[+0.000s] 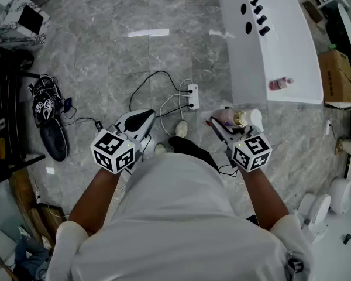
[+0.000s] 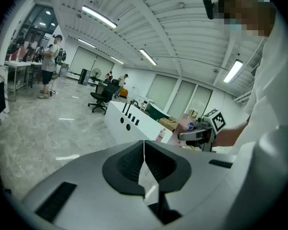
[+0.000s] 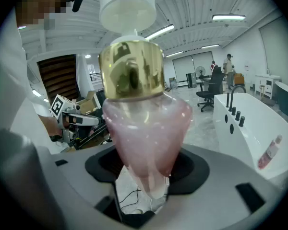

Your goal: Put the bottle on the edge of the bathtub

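Observation:
My right gripper (image 1: 224, 120) is shut on a pink translucent bottle (image 1: 235, 118) with a gold collar and a white cap. In the right gripper view the bottle (image 3: 144, 123) fills the middle, its narrow base between the pads and its cap pointing away. The white bathtub (image 1: 245, 69) lies ahead to the right, a step away across the floor, with black taps at its far end. A small pink bottle (image 1: 279, 84) lies on its near edge. My left gripper (image 1: 141, 119) is shut and empty, its jaws (image 2: 144, 164) pressed together.
A white power strip (image 1: 192, 96) with trailing cables lies on the grey marble floor just ahead of the person's feet. Cardboard boxes (image 1: 337, 75) stand right of the tub. Black gear (image 1: 47, 107) sits at the left. White devices (image 1: 319, 207) stand at the lower right.

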A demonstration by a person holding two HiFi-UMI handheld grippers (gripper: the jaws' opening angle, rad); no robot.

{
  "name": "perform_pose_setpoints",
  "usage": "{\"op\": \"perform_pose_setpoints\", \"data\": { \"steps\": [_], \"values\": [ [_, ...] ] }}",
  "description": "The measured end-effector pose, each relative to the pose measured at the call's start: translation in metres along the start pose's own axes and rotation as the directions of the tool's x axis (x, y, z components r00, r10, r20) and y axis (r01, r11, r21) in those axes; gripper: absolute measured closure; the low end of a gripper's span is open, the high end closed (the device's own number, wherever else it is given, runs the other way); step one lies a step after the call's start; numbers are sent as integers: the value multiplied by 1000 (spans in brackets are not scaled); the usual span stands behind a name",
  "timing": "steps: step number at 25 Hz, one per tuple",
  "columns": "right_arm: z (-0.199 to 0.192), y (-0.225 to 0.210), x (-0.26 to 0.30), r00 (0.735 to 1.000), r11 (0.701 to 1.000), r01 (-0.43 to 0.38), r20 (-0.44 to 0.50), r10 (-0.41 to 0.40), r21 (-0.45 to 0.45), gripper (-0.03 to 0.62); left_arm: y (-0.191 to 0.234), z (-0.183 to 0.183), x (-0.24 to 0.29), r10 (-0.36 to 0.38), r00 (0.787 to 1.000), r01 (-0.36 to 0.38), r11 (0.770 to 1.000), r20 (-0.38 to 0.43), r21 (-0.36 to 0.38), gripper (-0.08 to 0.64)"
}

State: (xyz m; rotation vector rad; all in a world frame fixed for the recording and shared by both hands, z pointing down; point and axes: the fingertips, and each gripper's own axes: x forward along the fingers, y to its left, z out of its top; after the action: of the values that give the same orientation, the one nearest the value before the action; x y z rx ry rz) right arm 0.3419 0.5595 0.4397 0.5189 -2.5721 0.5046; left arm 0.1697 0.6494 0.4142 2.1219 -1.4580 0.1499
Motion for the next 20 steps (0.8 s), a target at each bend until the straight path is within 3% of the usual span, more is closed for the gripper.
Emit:
{"op": "perform_pose_setpoints", "data": {
  "steps": [8,13,20],
  "values": [
    [44,-69,10,1000,999,-16,21,17,-32,328,-15,53,74,-9,999,11,998,-41,63,538],
    [43,-109,19,1000,999,-25,-2,25,-31,328,-16,73,118,-15,999,18,997,-39,76,538],
    [74,-145,51,1000,1000,6,13,-6,-2,327,15,113,158,-66,996,72,992,-58,103,538]
  ]
}}
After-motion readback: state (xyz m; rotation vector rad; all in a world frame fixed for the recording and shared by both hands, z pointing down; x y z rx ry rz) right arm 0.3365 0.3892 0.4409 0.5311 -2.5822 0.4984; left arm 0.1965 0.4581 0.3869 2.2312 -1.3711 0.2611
